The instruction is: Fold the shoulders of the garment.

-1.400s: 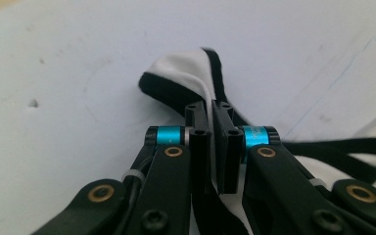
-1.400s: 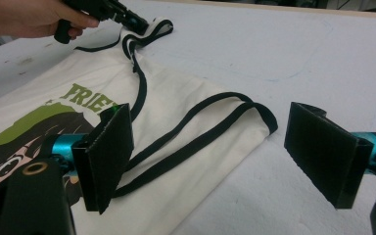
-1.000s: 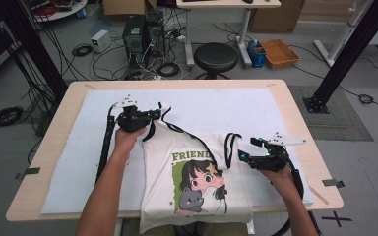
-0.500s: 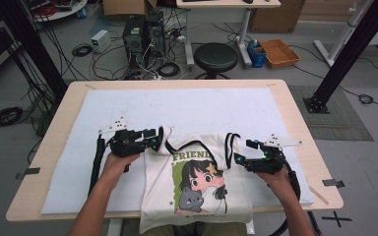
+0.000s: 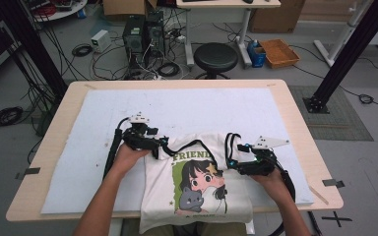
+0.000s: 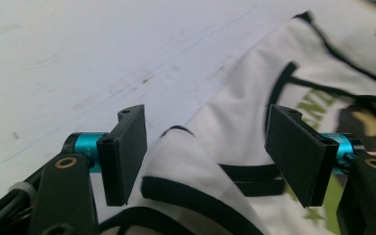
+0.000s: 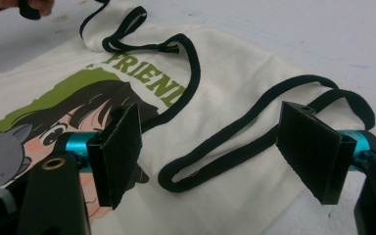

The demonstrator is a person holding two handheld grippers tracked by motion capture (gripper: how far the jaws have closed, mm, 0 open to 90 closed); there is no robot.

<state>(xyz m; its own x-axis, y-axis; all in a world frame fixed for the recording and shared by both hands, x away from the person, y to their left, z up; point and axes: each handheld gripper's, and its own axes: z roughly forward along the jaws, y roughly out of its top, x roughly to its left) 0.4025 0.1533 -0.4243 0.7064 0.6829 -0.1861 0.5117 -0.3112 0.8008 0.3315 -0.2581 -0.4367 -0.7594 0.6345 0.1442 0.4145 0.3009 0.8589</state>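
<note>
A: Where's the shirt (image 5: 197, 182)?

B: At the table's (image 5: 295, 113) near edge, hem hanging over. My left gripper (image 5: 158, 146) just opened wide; right gripper (image 5: 232, 165) wide, closing slightly, gripping nothing.

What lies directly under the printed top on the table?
The printed top lies on a white mat that covers most of the wooden table. The mat beneath the cloth is hidden, and the hem hangs over the near edge.

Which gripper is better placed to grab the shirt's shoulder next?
Left gripper: its jaws have just been opening, and a raised fold of the shirt lies between them. The right gripper is open over flat fabric.
</note>
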